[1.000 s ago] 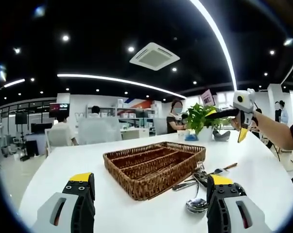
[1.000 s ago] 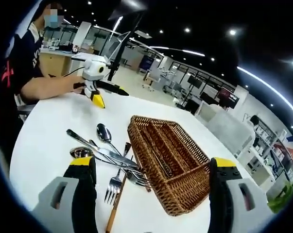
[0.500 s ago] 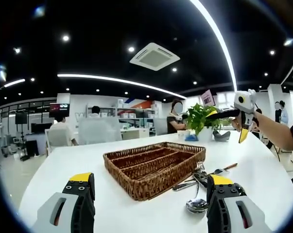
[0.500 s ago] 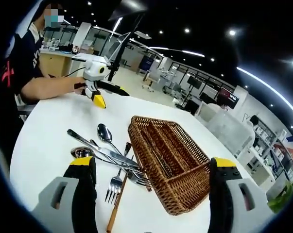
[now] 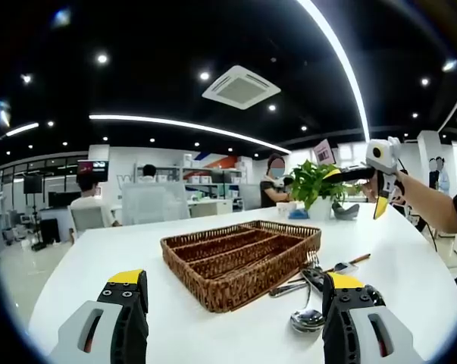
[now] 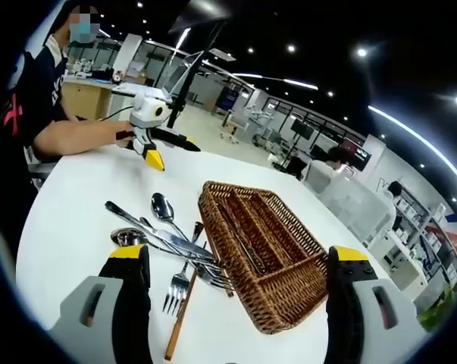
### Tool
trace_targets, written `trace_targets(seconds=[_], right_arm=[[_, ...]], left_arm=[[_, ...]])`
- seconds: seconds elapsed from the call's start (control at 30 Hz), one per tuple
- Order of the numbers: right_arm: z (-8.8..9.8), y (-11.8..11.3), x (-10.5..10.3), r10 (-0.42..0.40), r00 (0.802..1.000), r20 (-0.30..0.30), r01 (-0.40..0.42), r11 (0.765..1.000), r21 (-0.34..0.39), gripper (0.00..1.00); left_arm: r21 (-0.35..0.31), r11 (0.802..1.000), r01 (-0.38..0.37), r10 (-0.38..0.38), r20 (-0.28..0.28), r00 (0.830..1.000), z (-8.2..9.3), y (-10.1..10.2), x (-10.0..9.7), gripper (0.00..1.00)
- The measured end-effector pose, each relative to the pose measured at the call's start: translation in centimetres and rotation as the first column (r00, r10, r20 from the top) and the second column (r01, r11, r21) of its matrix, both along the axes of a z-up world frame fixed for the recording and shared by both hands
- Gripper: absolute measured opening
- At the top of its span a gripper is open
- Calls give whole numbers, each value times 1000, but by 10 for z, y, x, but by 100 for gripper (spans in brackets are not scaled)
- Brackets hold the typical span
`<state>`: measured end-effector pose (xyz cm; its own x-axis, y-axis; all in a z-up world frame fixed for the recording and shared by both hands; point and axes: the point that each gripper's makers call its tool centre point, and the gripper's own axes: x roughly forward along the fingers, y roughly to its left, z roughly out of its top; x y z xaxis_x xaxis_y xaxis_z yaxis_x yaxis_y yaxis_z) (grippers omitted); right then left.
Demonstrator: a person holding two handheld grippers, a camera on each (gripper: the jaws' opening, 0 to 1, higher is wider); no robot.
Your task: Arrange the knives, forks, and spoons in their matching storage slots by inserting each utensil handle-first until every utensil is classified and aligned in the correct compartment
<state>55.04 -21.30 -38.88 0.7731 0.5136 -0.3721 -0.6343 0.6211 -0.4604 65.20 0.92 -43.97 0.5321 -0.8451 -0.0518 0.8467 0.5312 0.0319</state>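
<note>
Bare white tabletop [image 6: 76, 197] lay open to the left of the heaped steel cutlery [image 6: 167, 243]. The brown wicker divider tray [image 6: 258, 250] blocked passage directly right of the heap.

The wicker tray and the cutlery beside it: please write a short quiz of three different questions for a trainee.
1. True or false: the wicker tray already holds utensils.
2. Where does the cutlery pile lie? A) inside the tray B) on the white table beside the tray C) in a gripper
3. Fill in: the right gripper has its jaws ____.

Key: 1 false, its compartments look empty. 2 B. 3 open, as are those of the left gripper.
</note>
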Motion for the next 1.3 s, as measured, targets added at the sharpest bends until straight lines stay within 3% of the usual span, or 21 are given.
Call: trace_targets(seconds=[1.3], right_arm=[[-1,1,2,-4,1000,1,4,1000,18,100]], left_arm=[[-4,1000,-4,4,0,1000,1,3,2,100]])
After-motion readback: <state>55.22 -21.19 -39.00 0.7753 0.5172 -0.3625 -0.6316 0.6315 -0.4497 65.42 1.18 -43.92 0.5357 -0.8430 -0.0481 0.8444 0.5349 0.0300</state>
